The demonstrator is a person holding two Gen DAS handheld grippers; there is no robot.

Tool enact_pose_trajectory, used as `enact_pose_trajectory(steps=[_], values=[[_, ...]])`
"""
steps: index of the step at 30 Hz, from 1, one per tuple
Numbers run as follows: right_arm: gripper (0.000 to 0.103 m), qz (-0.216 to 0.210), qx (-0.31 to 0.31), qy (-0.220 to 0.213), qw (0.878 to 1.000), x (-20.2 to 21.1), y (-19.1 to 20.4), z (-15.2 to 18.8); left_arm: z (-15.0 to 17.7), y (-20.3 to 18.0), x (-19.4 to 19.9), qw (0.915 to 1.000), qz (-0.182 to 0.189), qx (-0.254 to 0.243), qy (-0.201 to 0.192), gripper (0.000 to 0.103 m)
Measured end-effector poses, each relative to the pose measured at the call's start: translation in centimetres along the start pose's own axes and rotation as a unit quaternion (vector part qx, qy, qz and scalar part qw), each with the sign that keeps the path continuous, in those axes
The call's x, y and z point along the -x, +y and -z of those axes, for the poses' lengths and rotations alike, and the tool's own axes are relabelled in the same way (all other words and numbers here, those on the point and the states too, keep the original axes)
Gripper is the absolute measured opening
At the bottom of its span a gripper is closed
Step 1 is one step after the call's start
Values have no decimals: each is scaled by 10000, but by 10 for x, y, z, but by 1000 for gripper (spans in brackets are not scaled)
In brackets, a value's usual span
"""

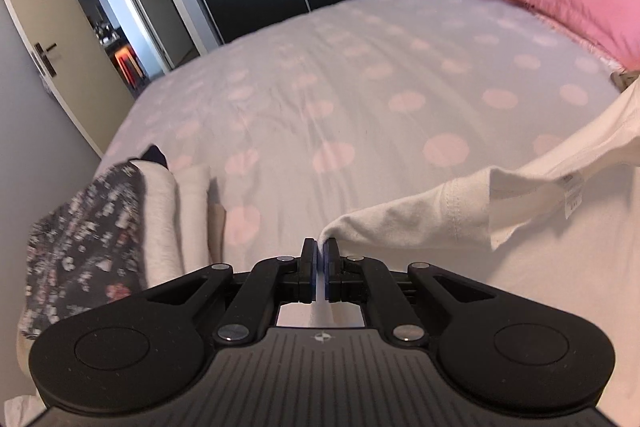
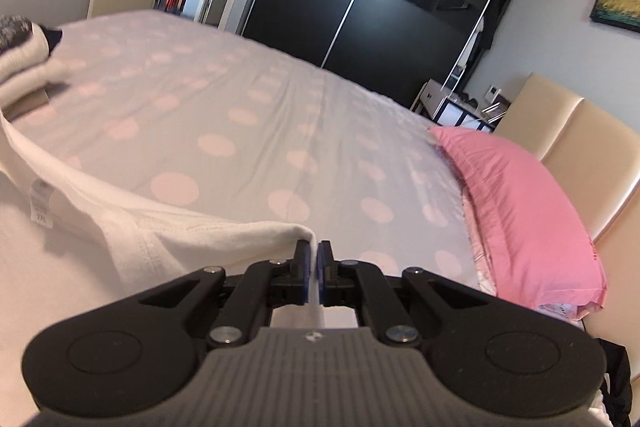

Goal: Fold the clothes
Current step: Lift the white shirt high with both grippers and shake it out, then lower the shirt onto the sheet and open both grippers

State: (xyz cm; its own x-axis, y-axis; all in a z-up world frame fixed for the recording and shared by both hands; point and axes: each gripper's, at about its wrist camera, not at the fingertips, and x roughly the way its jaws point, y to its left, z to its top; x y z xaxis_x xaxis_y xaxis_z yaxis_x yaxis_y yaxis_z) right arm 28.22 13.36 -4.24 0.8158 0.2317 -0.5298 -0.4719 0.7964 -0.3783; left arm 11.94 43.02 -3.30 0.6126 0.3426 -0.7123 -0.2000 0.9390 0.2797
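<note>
White garment (image 1: 440, 203), plain cotton knit, with stitched seams, a neckline edge and a small printed label (image 1: 572, 197) sewn inside; stretched between the two claws above the near part of the bed (image 1: 360, 87), its lower portion spreading toward the camera over the bedding. Left claw (image 1: 320, 247): jaws closed to a thin slit, pinching one corner of the white garment between blue-padded fingers (image 1: 330, 255). Right claw (image 2: 313, 251): jaws likewise nearly together, gripping the opposite corner, the cloth running away to its left with the label (image 2: 40, 203) showing in that view too. Bed: pale sheet printed with pink dots, lightly creased, wide and bare across its middle and far side. Stack of folded clothes (image 1: 120, 227) at the left edge of the bed, beside the left claw: a dark flowered piece uppermost, pale grey and cream pieces alongside; well apart from the held garment. Pink pillow (image 2: 516, 211) at the head end, against a cream padded headboard (image 2: 580, 131), to the right of the right claw. Beyond the far edge of the bed, a black sliding wardrobe (image 2: 380, 7) and an open doorway (image 1: 120, 7).
</note>
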Motion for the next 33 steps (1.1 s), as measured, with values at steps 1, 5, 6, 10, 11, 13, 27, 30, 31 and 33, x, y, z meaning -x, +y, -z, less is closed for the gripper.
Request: enact_pose_trajectory(steps=[1,5,6,10,11,13,27,30,31,33], values=[[9,-19,-26,49,10000,-6,6,2,1,1,-8,9999,11,89,60,4],[35,-8,-359,317,9989,-29,5,8,4,13,-21,9971,196,594,429,18],[35,-17,-468,392,9981,-32,3,8,7,15,-19,9967,219,625,469,22],[34,-223,-673,688,9951,-14,-10,23,24,23,-4,9958,287,656,576,25],[34,-326,-672,771,9942,-9,-12,29,29,25,-1,9955,304,664,603,27],[33,-534,-670,936,9919,2,-15,42,37,30,6,9950,338,679,657,28],[36,-1612,-564,2127,9621,102,-21,156,125,47,88,9864,612,1072,1083,40],[44,-1571,-696,2511,9526,110,-32,187,142,52,106,9829,671,1275,1143,40],[44,-1554,-800,2654,9482,111,-38,198,146,54,111,9821,669,1341,1140,40],[44,-1568,-1161,2913,9365,111,-52,219,154,58,120,9812,644,1431,1124,40]])
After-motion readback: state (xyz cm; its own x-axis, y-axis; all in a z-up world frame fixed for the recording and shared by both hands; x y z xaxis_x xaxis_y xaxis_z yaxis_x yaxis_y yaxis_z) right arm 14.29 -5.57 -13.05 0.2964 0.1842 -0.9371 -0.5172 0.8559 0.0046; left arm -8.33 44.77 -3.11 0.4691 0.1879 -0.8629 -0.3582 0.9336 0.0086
